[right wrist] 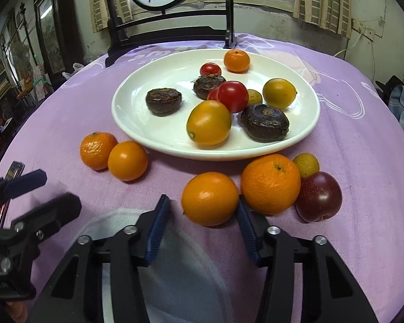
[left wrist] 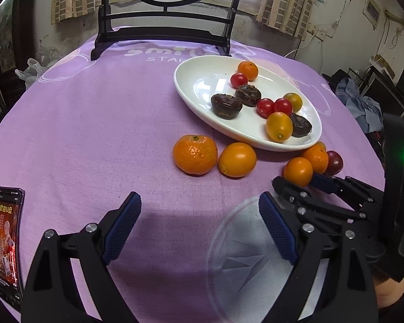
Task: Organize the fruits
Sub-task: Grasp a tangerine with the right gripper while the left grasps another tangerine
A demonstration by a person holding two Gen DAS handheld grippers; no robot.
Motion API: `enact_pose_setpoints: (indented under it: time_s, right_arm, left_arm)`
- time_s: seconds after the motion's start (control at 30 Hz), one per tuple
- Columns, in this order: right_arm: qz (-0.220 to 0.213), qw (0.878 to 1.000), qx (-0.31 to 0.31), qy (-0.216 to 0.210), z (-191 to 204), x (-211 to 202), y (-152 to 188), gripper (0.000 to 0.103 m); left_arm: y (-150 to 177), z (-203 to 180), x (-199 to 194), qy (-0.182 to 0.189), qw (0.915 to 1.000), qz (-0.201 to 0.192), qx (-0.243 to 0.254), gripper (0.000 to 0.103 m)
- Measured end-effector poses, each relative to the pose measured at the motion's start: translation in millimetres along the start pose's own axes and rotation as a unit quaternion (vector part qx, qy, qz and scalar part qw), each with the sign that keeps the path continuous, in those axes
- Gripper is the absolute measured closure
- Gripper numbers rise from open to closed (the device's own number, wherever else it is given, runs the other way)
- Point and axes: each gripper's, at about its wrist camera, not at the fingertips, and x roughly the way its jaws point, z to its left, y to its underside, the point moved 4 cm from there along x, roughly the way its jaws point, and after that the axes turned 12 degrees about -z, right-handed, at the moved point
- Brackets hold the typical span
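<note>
Your right claw (right wrist: 203, 219), spread wide, has the smooth orange fruit (right wrist: 210, 198) dead ahead between its tips on the table, probably not yet touching, just short of the white plate (right wrist: 129, 123); your left claw (left wrist: 199, 215) hangs wide, empty, farther off.

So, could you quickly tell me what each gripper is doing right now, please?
Left gripper: open, holding nothing.
Right gripper: open, fingers either side of an orange, not yet gripping.
</note>
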Motion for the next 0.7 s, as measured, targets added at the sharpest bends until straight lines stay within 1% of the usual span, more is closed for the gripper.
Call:
enact_pose_setpoints:
  time_s: [0.03, 0.17, 0.33, 0.43, 0.53, 0.63, 0.7]
  right_arm:
    - [-0.002, 1.000, 0.004, 0.002, -2, 1, -2, 0.064]
    - [0.002, 1.000, 0.020, -0.012, -5, -2, -1, 0.064]
    - [-0.007, 0.999, 0.017, -0.030, -15, -28, 9, 0.064]
    - [-0.015, 0.999, 0.022, -0.030, -29, -42, 15, 0.064]
    - [-0.020, 0.999, 0.033, -0.033, -43, -50, 23, 0.064]
    - [-0.020, 0.998, 0.045, -0.049, -49, -53, 24, 0.064]
    - [-0.028, 0.996, 0.047, -0.064, -49, -58, 21, 0.064]
  left_arm:
    - [0, 0, 0, 0.000, 1.0000, 0.000, 0.000, 0.016]
    - [0, -1, 1, 0.010, 0.9999, -0.004, -0.004, 0.016]
    - [2, -2, 5, 0.012, 0.9999, 0.001, -0.003, 0.016]
    - [2, 1, 5, 0.013, 0.9999, 0.000, -0.006, 0.016]
    - [2, 4, 6, -0.007, 1.0000, -0.001, 0.005, 0.016]
    - [1, 10, 10, -0.020, 0.9998, 0.007, 0.002, 0.017]
    - [0, 10, 17, -0.024, 0.9996, 0.016, 0.005, 0.022]
